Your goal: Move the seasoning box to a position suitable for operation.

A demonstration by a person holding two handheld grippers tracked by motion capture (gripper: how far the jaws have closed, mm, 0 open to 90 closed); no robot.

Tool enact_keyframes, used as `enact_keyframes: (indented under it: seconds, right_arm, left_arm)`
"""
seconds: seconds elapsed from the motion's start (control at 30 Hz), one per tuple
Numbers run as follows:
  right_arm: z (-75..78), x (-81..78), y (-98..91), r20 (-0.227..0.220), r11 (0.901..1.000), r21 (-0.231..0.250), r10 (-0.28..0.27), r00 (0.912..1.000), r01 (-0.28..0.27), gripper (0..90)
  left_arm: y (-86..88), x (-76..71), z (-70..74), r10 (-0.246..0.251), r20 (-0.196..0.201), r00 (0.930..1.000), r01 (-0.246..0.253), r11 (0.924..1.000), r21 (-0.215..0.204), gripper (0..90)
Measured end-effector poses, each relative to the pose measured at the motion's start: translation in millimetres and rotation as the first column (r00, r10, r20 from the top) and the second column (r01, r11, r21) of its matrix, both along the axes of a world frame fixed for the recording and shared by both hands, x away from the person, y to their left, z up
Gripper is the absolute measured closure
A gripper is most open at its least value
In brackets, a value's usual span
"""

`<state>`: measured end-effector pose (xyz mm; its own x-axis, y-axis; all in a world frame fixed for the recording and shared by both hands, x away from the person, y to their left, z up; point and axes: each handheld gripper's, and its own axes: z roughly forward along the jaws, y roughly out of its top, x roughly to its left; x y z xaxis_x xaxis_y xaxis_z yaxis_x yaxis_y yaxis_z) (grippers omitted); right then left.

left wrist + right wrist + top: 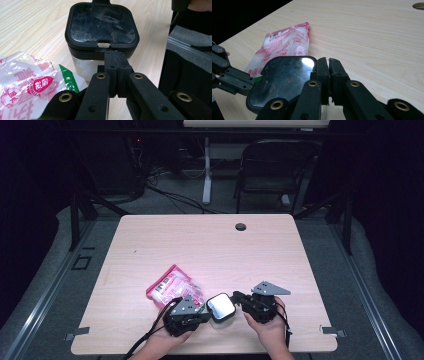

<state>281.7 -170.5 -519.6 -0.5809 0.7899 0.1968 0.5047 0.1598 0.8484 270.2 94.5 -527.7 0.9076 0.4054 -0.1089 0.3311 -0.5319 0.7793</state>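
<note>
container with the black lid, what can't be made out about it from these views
- Contents of the container: the lid covers the top in all views; the clear wall looks pale in the left gripper view.
- Lid tab: the left hand-held gripper meets it, but whether it pinches it is unclear.
- Lower wall: the right hand-held gripper hides it.
- Print on the packet: too small.

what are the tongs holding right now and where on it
Both tongs are shut at the black lid of the clear square container: the left tongs at its front rim, the right tongs at its opposite edge.
</note>
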Motion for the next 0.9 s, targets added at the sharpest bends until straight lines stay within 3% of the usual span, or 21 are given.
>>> enact_keyframes:
  seconds: [0.33,0.57,0.77,0.9]
  right_arm:
    - [-1.2,-0.1,0.1,0.001,0.9997,0.019,-0.013,0.9999,0.013,85.2]
    - [2.4,0.0,0.0,-0.006,0.9998,-0.008,-0.018,0.9998,0.018,77.6]
    - [19.3,-13.8,1.1,0.035,0.9976,-0.066,0.021,0.9991,-0.019,71.7]
    - [19.4,-33.1,0.3,0.068,0.9938,-0.099,0.058,0.996,-0.052,63.8]
  left_arm:
    - [-1.8,-1.2,2.7,0.004,0.007,1.0,-0.004,0.9999,-0.015,90.0]
    - [-2.7,0.0,5.5,0.007,0.006,1.0,-0.007,0.9994,-0.034,90.0]
    - [-1.2,2.4,10.9,0.025,0.007,0.9997,-0.025,0.9979,-0.059,90.0]
    - [-1.6,3.1,13.5,0.028,0.004,0.9996,-0.028,0.9966,-0.078,90.0]
